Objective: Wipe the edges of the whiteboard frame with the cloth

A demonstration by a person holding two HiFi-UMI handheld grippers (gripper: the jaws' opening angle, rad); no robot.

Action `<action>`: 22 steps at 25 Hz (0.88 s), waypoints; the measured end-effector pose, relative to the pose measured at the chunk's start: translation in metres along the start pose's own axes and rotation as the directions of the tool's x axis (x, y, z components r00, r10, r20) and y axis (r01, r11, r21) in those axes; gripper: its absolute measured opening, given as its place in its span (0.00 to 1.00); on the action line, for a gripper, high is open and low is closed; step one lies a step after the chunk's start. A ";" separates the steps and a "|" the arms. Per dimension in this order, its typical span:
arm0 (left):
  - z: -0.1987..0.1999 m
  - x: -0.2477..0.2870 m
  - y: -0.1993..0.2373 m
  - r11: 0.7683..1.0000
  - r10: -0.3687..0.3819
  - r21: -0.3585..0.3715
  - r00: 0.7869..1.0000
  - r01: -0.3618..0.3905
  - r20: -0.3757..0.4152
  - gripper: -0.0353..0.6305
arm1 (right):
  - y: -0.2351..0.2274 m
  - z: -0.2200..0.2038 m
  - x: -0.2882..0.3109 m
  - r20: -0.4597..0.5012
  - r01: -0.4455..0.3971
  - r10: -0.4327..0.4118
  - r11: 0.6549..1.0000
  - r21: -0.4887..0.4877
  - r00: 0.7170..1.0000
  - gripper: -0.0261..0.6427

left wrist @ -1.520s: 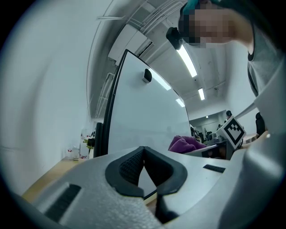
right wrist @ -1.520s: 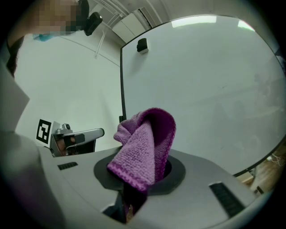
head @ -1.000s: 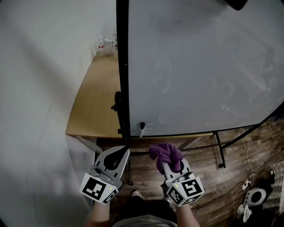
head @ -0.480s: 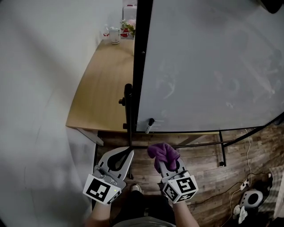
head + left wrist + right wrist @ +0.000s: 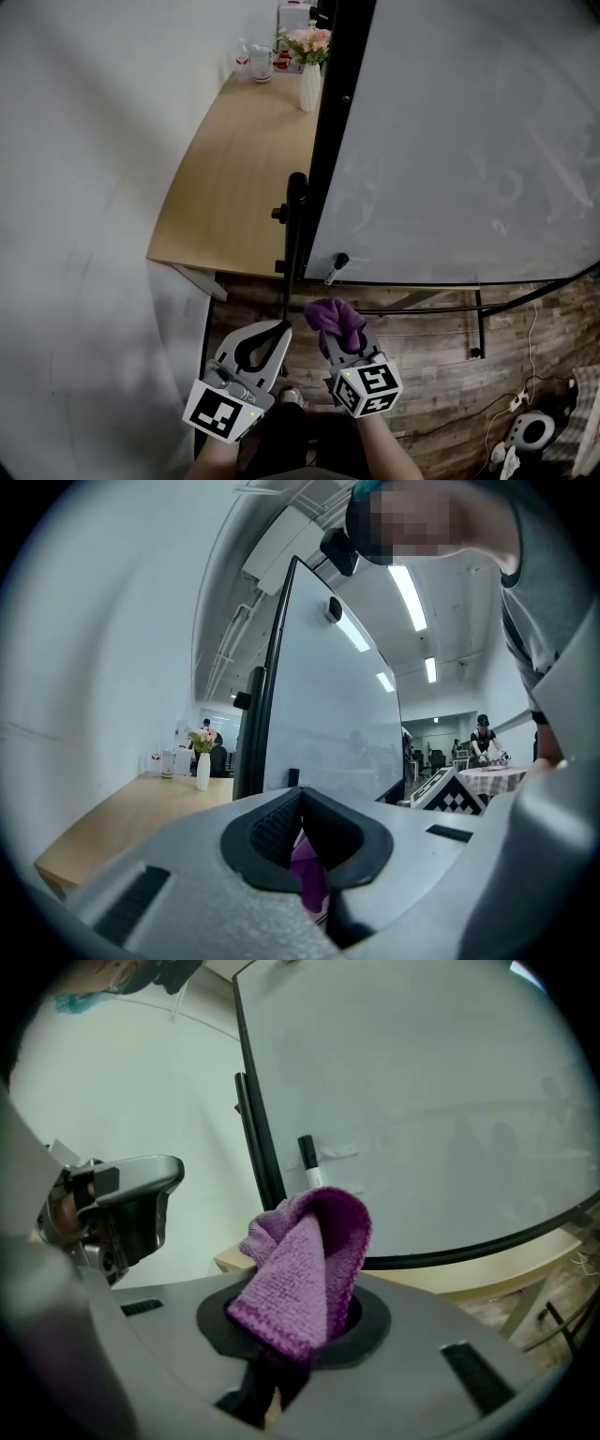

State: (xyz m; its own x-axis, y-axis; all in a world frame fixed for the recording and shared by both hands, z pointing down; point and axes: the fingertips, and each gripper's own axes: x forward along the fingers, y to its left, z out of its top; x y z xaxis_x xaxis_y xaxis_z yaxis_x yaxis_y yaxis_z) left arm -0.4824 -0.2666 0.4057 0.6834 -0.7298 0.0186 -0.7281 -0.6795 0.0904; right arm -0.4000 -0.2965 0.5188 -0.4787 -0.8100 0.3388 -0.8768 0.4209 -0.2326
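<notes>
The whiteboard stands ahead, and its black frame (image 5: 328,141) runs up the left side and curves along the bottom. My right gripper (image 5: 341,345) is shut on a bunched purple cloth (image 5: 332,319), held low in front of the board's lower left corner and apart from it. In the right gripper view the cloth (image 5: 305,1274) stands up from the jaws before the frame (image 5: 253,1101). My left gripper (image 5: 278,329) is shut with nothing in it, just left of the cloth. In the left gripper view its jaws meet below the frame (image 5: 267,686).
A black marker (image 5: 336,270) sits on the board's bottom ledge near the corner. A wooden table (image 5: 239,178) lies left of the board against a white wall, with a vase of flowers (image 5: 309,61) and cups at its far end. Cables and a power strip (image 5: 525,398) lie on the floor.
The view has shifted left, so the board's left frame edge now sits further right and the vase has come into sight. Both grippers stay low and have drawn closer together.
</notes>
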 end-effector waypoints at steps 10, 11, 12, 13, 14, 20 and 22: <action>-0.012 -0.017 0.014 0.999 0.045 0.010 0.998 -0.044 -0.054 0.08 | -0.007 -0.025 0.055 -0.062 0.025 -0.025 1.000 -0.005 0.998 0.14; -0.013 -0.019 0.015 0.999 0.047 0.012 0.997 -0.047 -0.057 0.08 | -0.007 -0.027 0.059 -0.067 0.028 -0.028 1.000 -0.006 0.997 0.14; -0.013 -0.021 0.017 0.999 0.051 0.013 0.997 -0.050 -0.060 0.08 | -0.007 -0.028 0.063 -0.071 0.031 -0.031 0.999 -0.008 0.997 0.14; -0.014 -0.022 0.018 0.998 0.055 0.012 0.997 -0.054 -0.061 0.08 | -0.007 -0.029 0.067 -0.075 0.033 -0.033 0.999 -0.012 0.997 0.14; -0.014 -0.023 0.020 0.998 0.060 0.010 0.996 -0.060 -0.059 0.08 | -0.007 -0.030 0.070 -0.077 0.034 -0.035 0.999 -0.016 0.996 0.14; -0.017 -0.028 0.028 0.997 0.078 0.006 0.995 -0.078 -0.060 0.08 | -0.003 -0.027 0.091 -0.084 0.037 -0.040 0.999 -0.039 0.996 0.14; -0.018 -0.030 0.029 0.997 0.083 0.007 0.995 -0.083 -0.062 0.08 | -0.003 -0.025 0.098 -0.086 0.045 -0.048 0.998 -0.042 0.995 0.14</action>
State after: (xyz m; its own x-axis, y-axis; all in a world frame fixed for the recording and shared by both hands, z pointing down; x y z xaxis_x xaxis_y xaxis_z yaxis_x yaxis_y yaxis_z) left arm -0.5231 -0.2634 0.4256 0.6225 -0.7777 0.0874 -0.7825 -0.6172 0.0815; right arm -0.4456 -0.3668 0.5755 -0.4378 -0.7913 0.4268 -0.8986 0.4006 -0.1790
